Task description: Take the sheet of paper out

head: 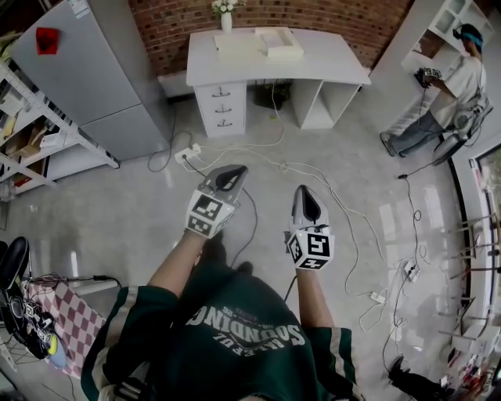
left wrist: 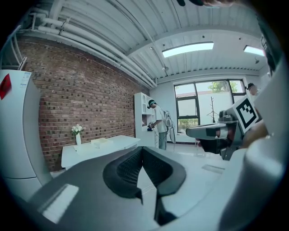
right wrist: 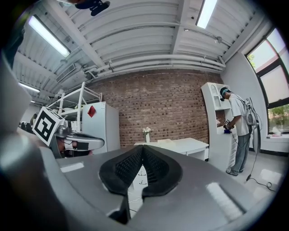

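Note:
A white desk (head: 329, 69) stands against the brick wall, far ahead of both grippers. On it lie flat cream boxes or stacked sheets (head: 258, 41) beside a vase of white flowers (head: 226, 17); no single sheet of paper can be made out. My left gripper (head: 232, 174) and right gripper (head: 304, 192) are held side by side above the floor, pointing at the desk. Each is shut with nothing between its pads. In the left gripper view, the left gripper (left wrist: 141, 149) has the desk (left wrist: 99, 151) beyond it. The right gripper (right wrist: 142, 147) also faces the desk (right wrist: 180, 145).
White cables (head: 258, 157) and a power strip (head: 188, 153) lie on the floor between me and the desk. A grey fridge (head: 94, 70) and metal shelves (head: 23, 133) stand at the left. A person (head: 454, 86) works at white shelving on the right.

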### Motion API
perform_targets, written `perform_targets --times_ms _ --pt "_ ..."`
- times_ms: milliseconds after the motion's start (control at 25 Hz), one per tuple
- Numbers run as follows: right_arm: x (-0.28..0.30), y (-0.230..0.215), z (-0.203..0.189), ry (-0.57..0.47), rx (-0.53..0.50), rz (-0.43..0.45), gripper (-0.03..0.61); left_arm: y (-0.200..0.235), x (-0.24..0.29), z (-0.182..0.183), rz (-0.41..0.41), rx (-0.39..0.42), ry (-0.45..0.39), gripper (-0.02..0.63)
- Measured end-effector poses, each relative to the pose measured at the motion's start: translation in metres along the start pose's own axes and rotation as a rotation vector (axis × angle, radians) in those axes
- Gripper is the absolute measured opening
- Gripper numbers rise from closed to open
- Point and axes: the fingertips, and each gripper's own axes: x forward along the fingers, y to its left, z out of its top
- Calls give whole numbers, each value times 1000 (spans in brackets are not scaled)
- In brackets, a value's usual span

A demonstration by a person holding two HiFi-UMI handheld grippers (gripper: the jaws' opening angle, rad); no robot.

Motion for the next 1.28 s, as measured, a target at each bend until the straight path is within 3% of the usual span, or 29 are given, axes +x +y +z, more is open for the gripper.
perform_targets --times_ms 600,1280 --pt "57 -27 0 24 -11 -28 -2 27 71 -1 -54 -11 -21 11" --pt "246 -48 27 39 -19 -90 -2 184 189 17 -107 -31 -34 11"
